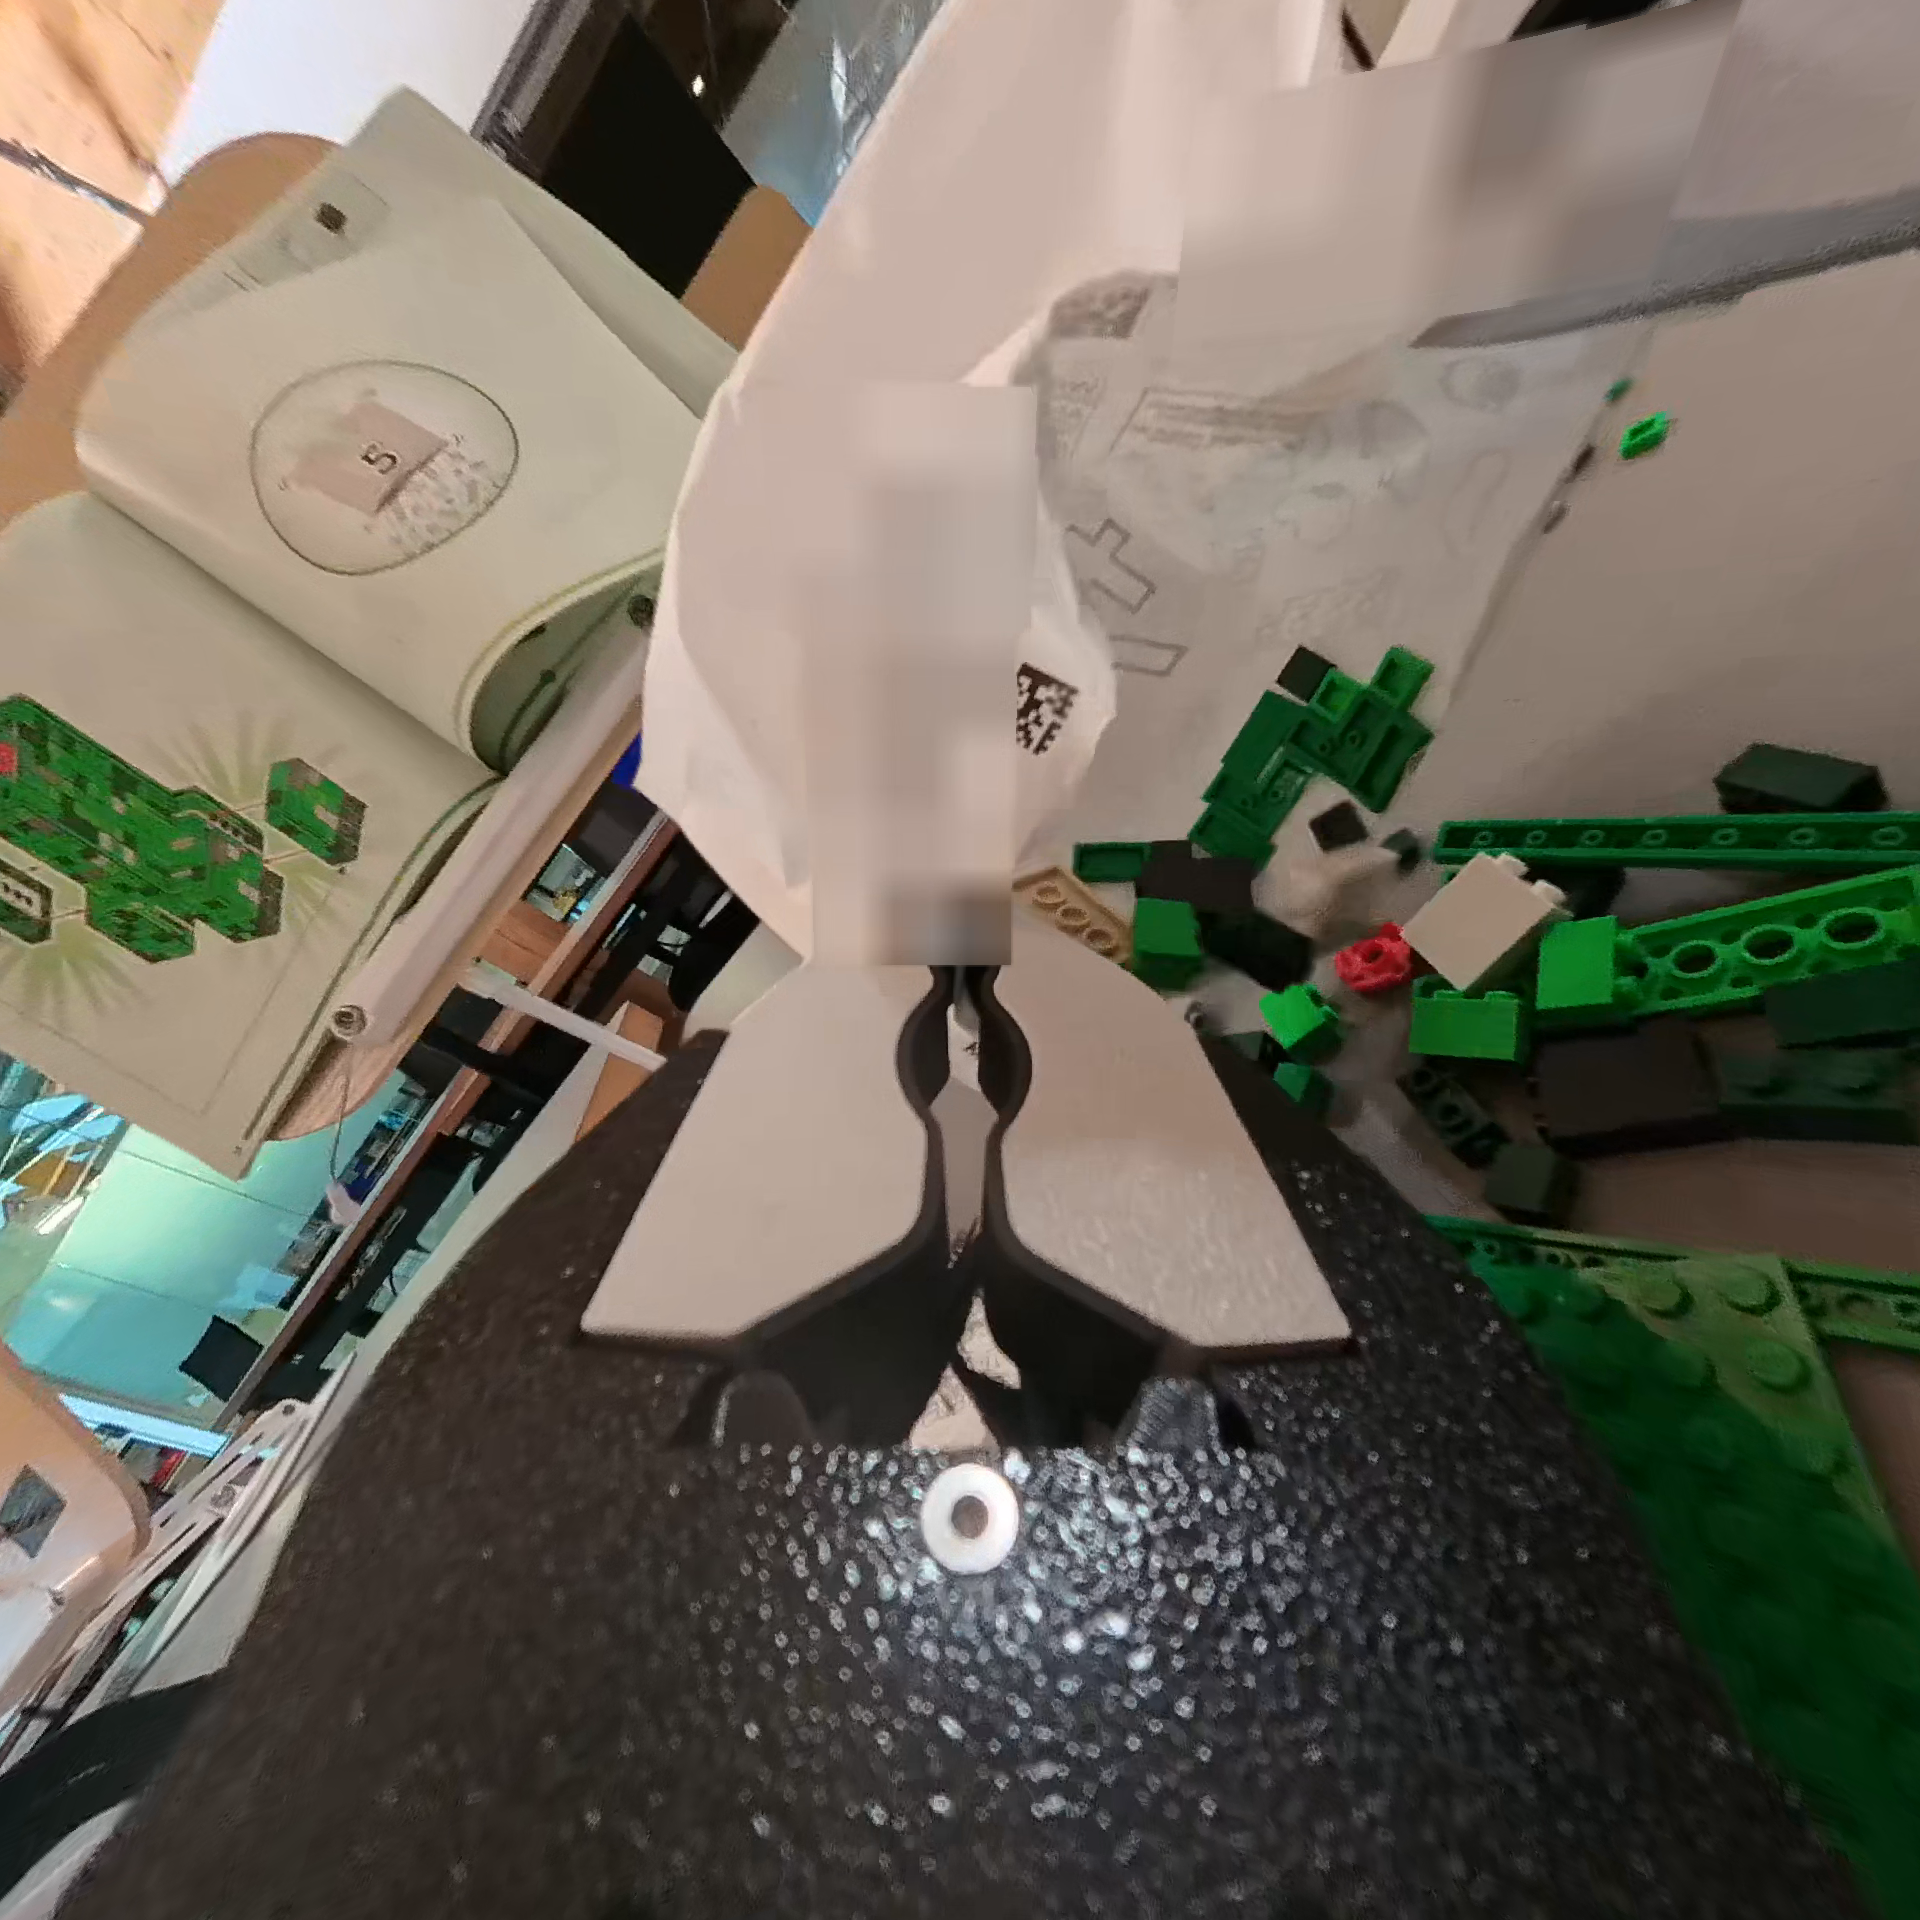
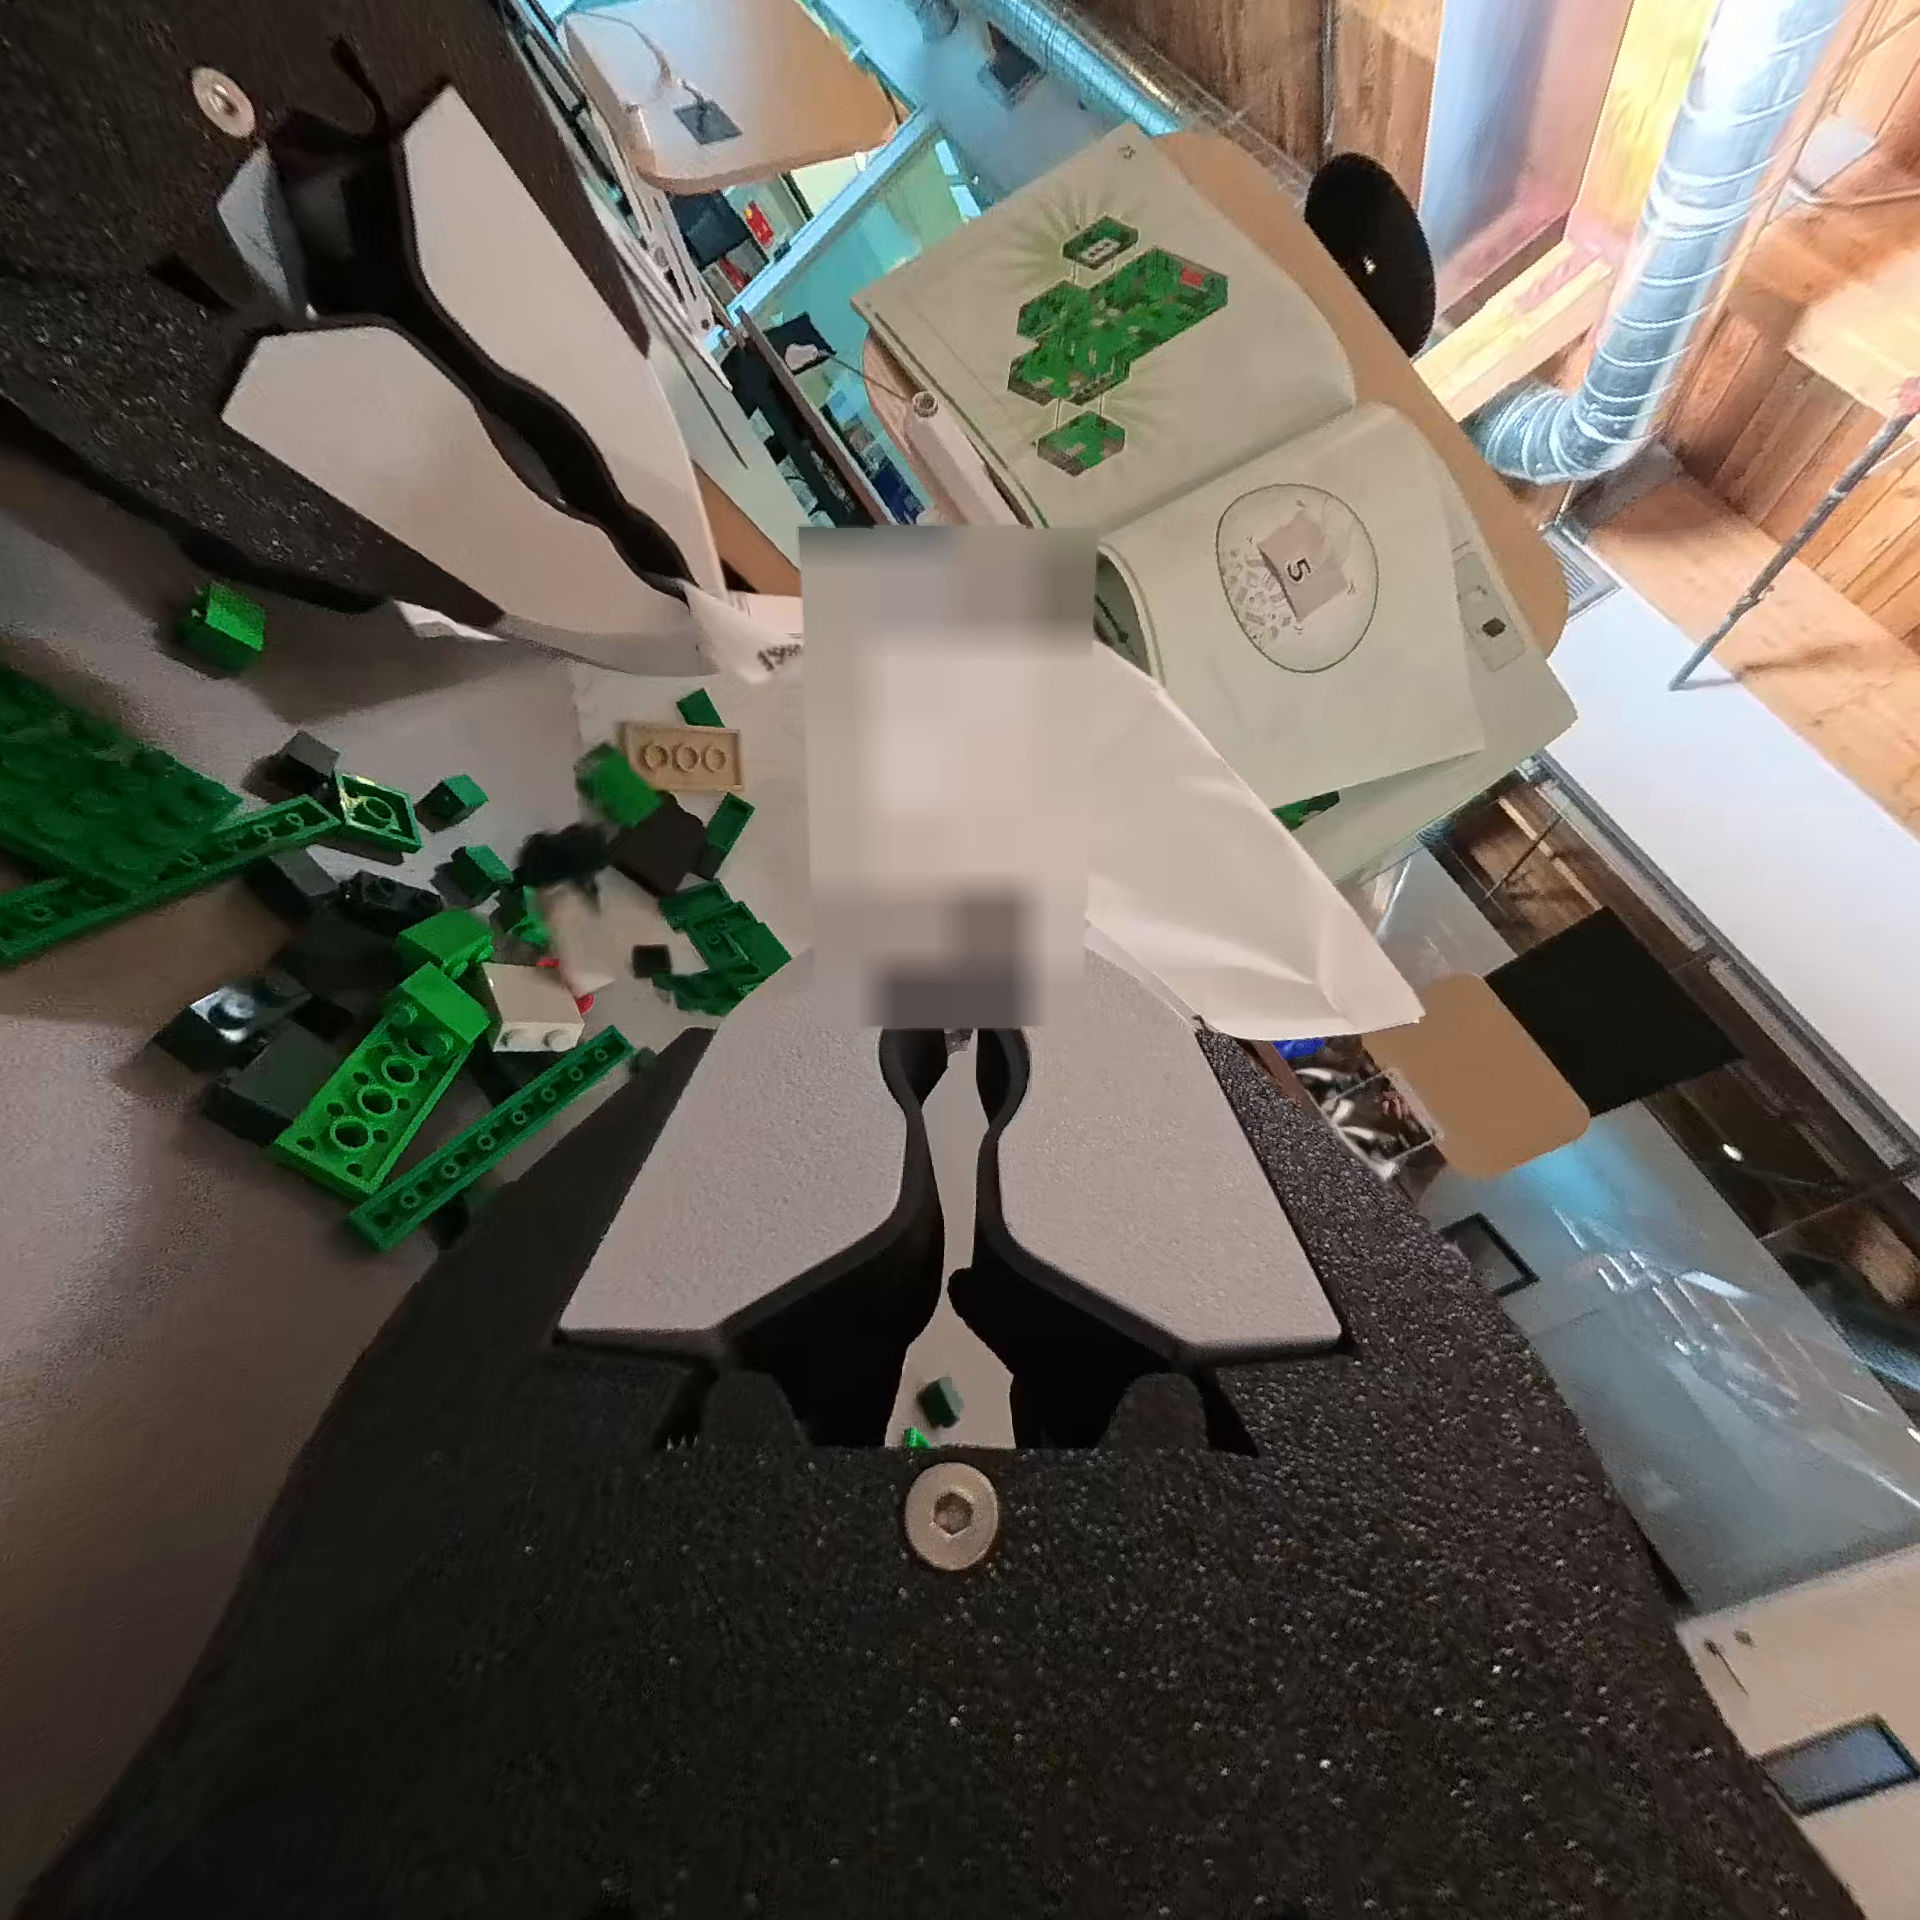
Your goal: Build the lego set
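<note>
Both grippers are shut on a white paper bag [image 1: 727, 675], which hangs open above the table. My left gripper [image 1: 961, 997] pinches one edge; it also shows in the right wrist view [image 2: 681, 597] at the upper left. My right gripper [image 2: 951, 1039] pinches the bag's [image 2: 1195, 852] other edge. Below lies a loose pile of green, black and white lego pieces [image 1: 1455, 935], also in the right wrist view [image 2: 436, 966]. It includes a white brick [image 2: 530, 1003], a tan plate [image 2: 681, 753] and a small red piece [image 1: 1374, 954].
A large green studded plate [image 1: 1714, 1455] lies on the grey table, also in the right wrist view [image 2: 83, 800]. An open instruction booklet [image 2: 1195, 416] stands behind the bag on a wooden stand, seen too in the left wrist view [image 1: 260, 623]. The table edge runs just beyond. One gripper's finger ends stand about 10 centimeters off the other's. The white brick [image 2: 530, 1003] is about equally far from each gripper, around 9 centimeters.
</note>
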Demonstrator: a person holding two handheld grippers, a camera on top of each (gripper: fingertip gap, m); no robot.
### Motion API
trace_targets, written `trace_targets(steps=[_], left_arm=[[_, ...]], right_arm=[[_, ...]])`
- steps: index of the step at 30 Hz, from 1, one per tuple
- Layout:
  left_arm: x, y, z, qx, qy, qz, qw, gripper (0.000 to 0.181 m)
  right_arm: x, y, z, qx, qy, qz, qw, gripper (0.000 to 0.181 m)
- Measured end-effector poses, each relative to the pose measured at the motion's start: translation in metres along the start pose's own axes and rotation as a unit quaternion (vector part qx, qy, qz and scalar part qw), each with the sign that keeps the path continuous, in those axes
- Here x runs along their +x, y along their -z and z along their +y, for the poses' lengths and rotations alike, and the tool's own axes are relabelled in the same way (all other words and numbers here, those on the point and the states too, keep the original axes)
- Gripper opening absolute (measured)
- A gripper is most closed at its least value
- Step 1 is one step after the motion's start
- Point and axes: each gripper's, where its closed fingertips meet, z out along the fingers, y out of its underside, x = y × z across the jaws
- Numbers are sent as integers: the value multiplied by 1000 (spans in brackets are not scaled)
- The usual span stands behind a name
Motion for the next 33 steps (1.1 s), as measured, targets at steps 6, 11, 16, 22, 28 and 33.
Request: trace_targets(steps=[6,11,16,22,28,33], left_arm=[[0,2,1,-3,6,2,1000,0],[-3,2,-1,4,0,-5,1000,0],[-2,2,0,1,-5,-4,1000,0],[-3,9,-6,14,-6,-10,1000,0],[-6,8,-5,15,-6,-16,1000,0],[-6,9,-7,18,-12,-17,1000,0]], right_arm=[[-1,2,-3,8,11,3,1000,0],[1,3,-6,17,4,7,1000,0],[1,3,-3,11,0,3,1000,0],[3,5,-5,19,9,13,1000,0],[2,5,-6,23,7,10,1000,0],[3,6,-8,27,9,14,999,0]])
